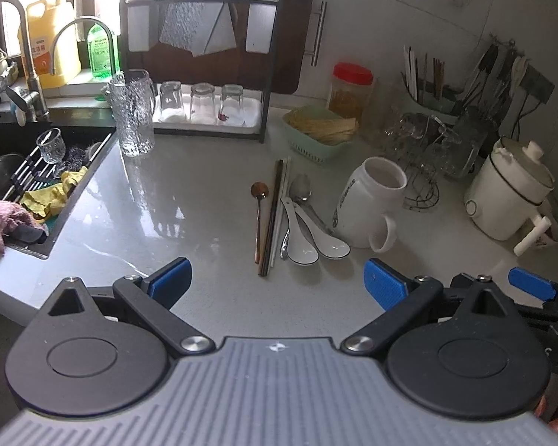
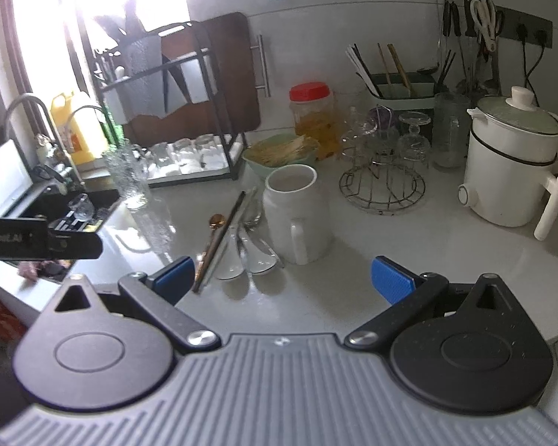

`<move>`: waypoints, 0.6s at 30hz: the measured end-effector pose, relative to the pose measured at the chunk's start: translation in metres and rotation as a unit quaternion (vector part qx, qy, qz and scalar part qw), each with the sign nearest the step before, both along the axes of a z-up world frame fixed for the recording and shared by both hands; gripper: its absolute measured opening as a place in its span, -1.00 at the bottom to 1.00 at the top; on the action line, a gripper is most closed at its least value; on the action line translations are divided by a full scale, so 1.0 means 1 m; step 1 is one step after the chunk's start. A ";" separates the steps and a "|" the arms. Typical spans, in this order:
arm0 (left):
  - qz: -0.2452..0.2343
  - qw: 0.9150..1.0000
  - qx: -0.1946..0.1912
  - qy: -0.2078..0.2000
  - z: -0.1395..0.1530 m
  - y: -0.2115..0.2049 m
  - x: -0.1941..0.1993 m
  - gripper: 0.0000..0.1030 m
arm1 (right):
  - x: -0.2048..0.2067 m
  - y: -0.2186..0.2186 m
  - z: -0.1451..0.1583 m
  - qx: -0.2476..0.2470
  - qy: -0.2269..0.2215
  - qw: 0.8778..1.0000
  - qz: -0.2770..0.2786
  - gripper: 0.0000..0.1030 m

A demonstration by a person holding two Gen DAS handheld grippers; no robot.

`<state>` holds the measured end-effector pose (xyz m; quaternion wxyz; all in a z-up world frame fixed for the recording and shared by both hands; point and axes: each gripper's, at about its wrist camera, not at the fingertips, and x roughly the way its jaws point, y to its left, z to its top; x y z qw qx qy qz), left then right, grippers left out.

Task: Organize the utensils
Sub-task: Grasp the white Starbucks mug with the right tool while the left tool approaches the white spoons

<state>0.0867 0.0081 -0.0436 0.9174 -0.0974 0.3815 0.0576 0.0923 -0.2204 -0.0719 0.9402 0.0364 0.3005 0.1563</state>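
On the grey counter lie a copper spoon [image 1: 259, 200], chopsticks [image 1: 274, 219], a steel spoon [image 1: 302, 189] and two white ceramic spoons [image 1: 301, 239], just left of a tall white mug [image 1: 372, 204]. My left gripper [image 1: 277, 284] is open and empty, hovering just in front of them. In the right wrist view the same copper spoon [image 2: 215, 223], chopsticks [image 2: 223, 234], white spoons [image 2: 241, 260] and mug [image 2: 297, 212] appear. My right gripper [image 2: 282, 278] is open and empty, near the mug's front.
A sink [image 1: 26, 171] with cloths and a rack is at the left. A glass pitcher [image 1: 132, 115], a dish rack with glasses [image 1: 204, 104], a green basket [image 1: 316, 130], a red-lidded jar [image 1: 351, 89], a wire glass stand [image 2: 383, 171] and a white cooker [image 2: 509, 163] line the back.
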 end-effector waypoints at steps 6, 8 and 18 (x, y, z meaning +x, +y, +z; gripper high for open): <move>-0.007 1.000 -0.021 0.021 -0.025 0.002 0.032 0.95 | 0.024 -0.001 -0.017 0.006 0.011 1.000 0.009 1.00; -0.005 1.000 -0.016 0.024 -0.031 0.001 0.045 0.95 | 0.033 0.001 -0.022 -0.002 0.007 1.000 0.012 1.00; 0.010 0.999 -0.032 0.043 -0.058 0.012 0.101 0.95 | 0.084 0.007 -0.051 -0.019 0.012 0.999 0.031 1.00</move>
